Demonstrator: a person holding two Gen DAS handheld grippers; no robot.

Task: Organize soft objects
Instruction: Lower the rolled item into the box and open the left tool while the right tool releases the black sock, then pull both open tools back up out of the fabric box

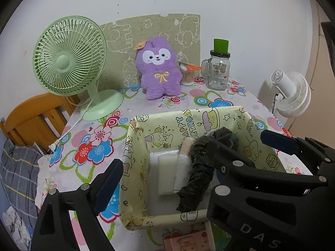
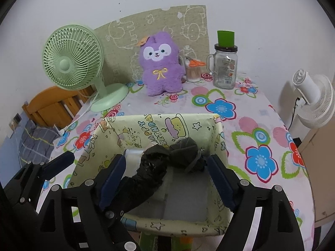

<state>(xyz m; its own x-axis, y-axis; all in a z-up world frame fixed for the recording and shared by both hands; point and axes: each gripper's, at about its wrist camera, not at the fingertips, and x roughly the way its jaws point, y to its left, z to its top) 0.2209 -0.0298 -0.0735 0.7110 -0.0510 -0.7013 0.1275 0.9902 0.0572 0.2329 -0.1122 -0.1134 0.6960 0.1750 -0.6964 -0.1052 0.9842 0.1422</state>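
Observation:
A yellow cartoon-print box stands on the flowered table. Inside lie a crumpled black plastic bag, a dark grey rolled sock, white wrapped packs and a beige roll. My right gripper is open, its fingers inside the box on either side of the black bag and sock. My left gripper is open and spans the box from above its near left side. The right gripper's arm crosses the left wrist view. A purple plush bunny sits at the table's back.
A green desk fan stands back left, its cord trailing off the table edge. A cotton-swab cup with orange scissors and a glass jar mug with a green lid stand back right. A white fan is off-table right, a wooden chair left.

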